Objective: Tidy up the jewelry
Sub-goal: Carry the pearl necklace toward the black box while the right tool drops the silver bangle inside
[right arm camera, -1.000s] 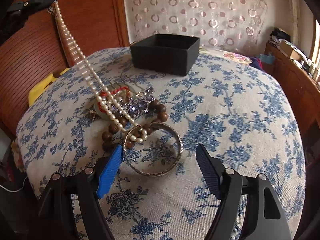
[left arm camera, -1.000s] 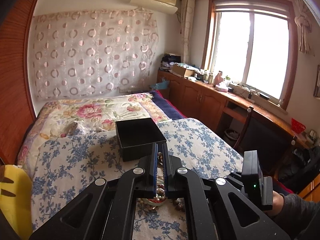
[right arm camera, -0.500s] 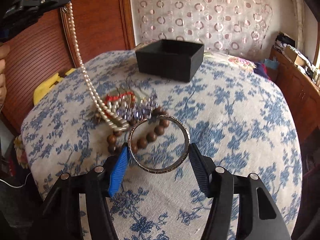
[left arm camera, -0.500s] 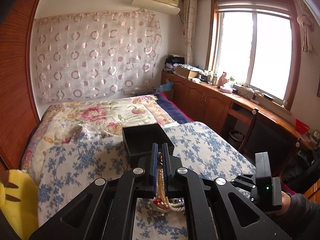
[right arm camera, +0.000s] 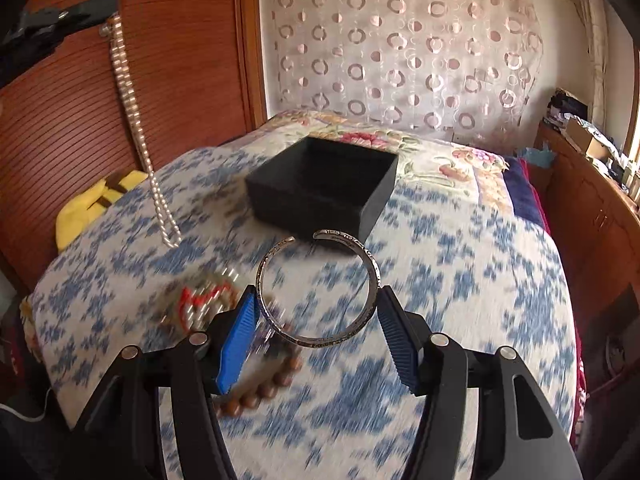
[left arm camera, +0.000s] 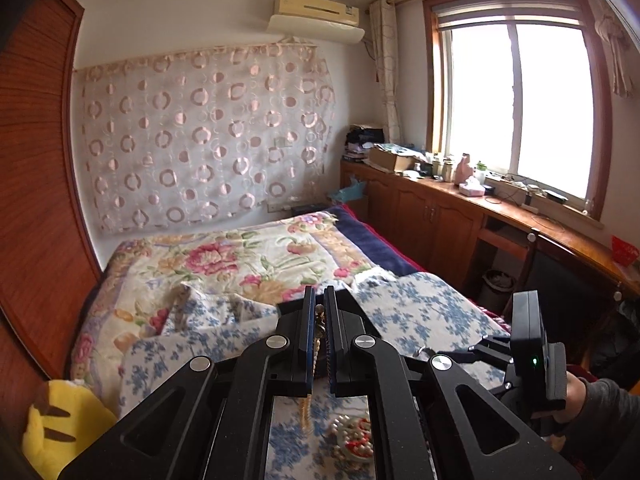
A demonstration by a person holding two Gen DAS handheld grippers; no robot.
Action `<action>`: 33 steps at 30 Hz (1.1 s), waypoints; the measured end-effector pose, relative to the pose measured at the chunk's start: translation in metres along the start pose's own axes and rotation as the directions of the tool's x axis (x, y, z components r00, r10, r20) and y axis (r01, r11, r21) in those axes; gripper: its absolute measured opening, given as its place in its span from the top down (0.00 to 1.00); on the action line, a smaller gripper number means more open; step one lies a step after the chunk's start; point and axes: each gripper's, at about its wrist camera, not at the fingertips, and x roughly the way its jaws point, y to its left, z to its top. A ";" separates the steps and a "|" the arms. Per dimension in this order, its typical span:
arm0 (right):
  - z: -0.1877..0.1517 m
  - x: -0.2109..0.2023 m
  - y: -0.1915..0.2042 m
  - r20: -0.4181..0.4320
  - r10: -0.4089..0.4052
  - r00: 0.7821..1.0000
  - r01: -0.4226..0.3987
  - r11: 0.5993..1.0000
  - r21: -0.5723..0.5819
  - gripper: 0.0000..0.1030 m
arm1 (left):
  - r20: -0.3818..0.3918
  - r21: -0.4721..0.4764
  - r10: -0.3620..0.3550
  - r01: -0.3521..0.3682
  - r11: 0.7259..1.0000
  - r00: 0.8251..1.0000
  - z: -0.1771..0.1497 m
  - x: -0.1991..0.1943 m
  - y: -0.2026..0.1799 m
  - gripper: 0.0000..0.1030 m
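Observation:
My left gripper (left arm camera: 319,322) is shut on a pearl necklace (left arm camera: 316,340); in the right wrist view the necklace (right arm camera: 136,128) hangs free from that gripper (right arm camera: 106,26), high at the upper left, clear of the bed. My right gripper (right arm camera: 316,322) is shut on a silver open bangle (right arm camera: 318,288) and holds it above the bed, in front of the open black box (right arm camera: 324,184). A brown bead bracelet (right arm camera: 260,390) and red-and-white jewelry (right arm camera: 200,300) lie blurred on the blue floral cloth below.
A yellow plush (right arm camera: 92,204) lies at the bed's left edge by the wooden wardrobe (right arm camera: 60,120). A wooden counter (left arm camera: 500,216) with clutter runs under the window on the right. The flowered quilt (left arm camera: 248,256) covers the far bed.
My left gripper rose, lifting the pearl necklace fully off the pile. My right gripper closed on the silver bangle and lifted it toward the black box.

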 end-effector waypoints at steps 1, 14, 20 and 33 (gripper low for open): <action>0.006 0.004 -0.003 0.002 0.001 1.000 -0.001 1.000 0.003 0.39 | -0.004 -0.002 0.009 -0.009 1.000 1.000 0.002 0.004 0.004 0.96; 0.067 0.055 -0.023 -0.011 0.015 1.000 -0.016 1.000 -0.021 0.39 | -0.030 -0.002 0.077 -0.077 0.997 0.997 0.022 0.043 0.028 0.96; 0.085 0.078 -0.024 -0.035 0.022 0.999 -0.022 1.000 -0.014 0.39 | -0.018 -0.011 0.102 -0.102 0.995 0.995 0.035 0.050 0.037 0.96; 0.085 0.089 -0.024 -0.041 0.021 0.999 -0.022 1.000 -0.014 0.29 | -0.001 -0.018 0.087 -0.087 0.996 0.996 0.056 0.072 0.031 0.96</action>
